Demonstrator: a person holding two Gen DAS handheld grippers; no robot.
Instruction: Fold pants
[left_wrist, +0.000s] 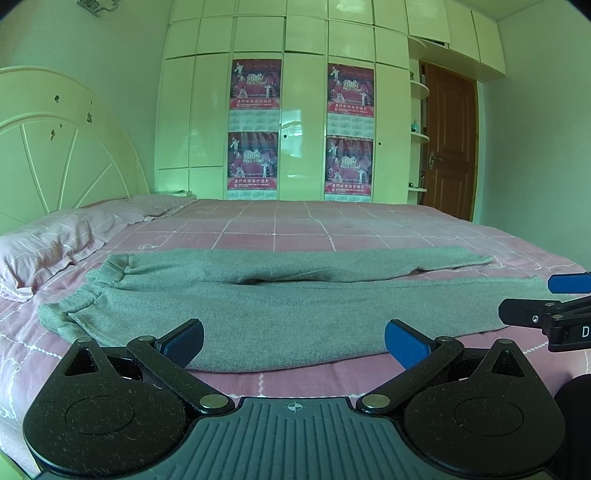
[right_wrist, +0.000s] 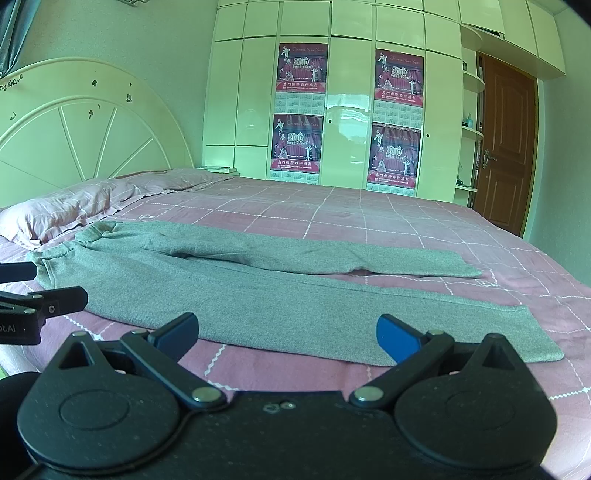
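Note:
Grey sweatpants (left_wrist: 258, 314) lie flat across the pink checked bed (left_wrist: 280, 229), waistband to the left near the pillow, both legs stretched to the right. They also show in the right wrist view (right_wrist: 258, 295), where the leg cuffs (right_wrist: 532, 339) end at the right. My left gripper (left_wrist: 293, 341) is open and empty, just in front of the near edge of the pants by the hip. My right gripper (right_wrist: 286, 334) is open and empty, in front of the near leg. Each gripper shows at the edge of the other's view.
A pink pillow (right_wrist: 62, 210) lies at the left by the cream headboard (right_wrist: 85, 122). White wardrobes with red posters (right_wrist: 301, 110) stand behind the bed. A brown door (right_wrist: 506, 147) is at the back right.

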